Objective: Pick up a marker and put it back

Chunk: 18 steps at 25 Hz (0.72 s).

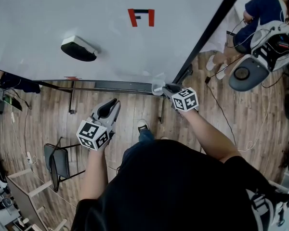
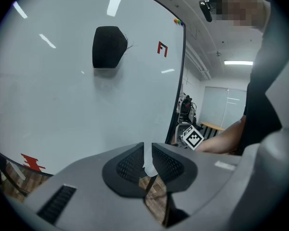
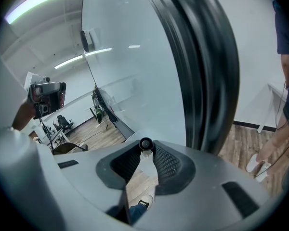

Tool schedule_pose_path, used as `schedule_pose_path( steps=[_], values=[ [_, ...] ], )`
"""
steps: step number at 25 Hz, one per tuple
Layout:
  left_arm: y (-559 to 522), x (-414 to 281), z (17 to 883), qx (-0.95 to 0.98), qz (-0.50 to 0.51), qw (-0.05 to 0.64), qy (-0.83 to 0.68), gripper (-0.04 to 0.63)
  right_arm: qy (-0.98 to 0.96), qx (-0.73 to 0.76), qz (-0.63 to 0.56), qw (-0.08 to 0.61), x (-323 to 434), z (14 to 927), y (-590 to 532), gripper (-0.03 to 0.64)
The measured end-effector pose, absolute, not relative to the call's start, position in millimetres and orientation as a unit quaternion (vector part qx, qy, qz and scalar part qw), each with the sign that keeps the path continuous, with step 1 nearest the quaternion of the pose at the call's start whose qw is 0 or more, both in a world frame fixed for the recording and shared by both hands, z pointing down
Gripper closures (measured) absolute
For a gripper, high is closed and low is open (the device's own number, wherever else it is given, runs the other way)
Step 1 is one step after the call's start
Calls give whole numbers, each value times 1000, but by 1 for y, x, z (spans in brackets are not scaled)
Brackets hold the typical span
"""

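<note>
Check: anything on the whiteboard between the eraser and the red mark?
Nothing. The stretch of whiteboard between the eraser and the red mark is bare; the head view and left gripper view both show it.

The whiteboard (image 1: 111, 37) lay open across its width, only the eraser (image 1: 78, 49) stuck at far left. At right the black frame (image 1: 209, 32) crowded the tray (image 1: 120, 86) end, where the fingers (image 3: 169, 166) of the right gripper (image 1: 167, 87) were closing round the marker (image 3: 145, 144). A chair (image 1: 58, 161) stood near left.
</note>
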State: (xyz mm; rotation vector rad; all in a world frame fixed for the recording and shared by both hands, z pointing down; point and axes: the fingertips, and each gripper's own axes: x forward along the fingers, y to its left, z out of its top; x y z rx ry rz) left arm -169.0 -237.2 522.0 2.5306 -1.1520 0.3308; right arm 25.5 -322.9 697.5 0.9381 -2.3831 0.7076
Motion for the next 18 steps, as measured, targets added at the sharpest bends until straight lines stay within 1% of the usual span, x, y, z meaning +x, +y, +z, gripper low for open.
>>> schedule_pose_path(
  steps=[11,18],
  values=[
    [-228,-172,515,890,108,165,-411,535,-878,341,239,235,20,677,-322,545],
    [-217,-168,503,892,100,154,-413,535,-890,344,211,214,23,636,-320,545]
  ],
)
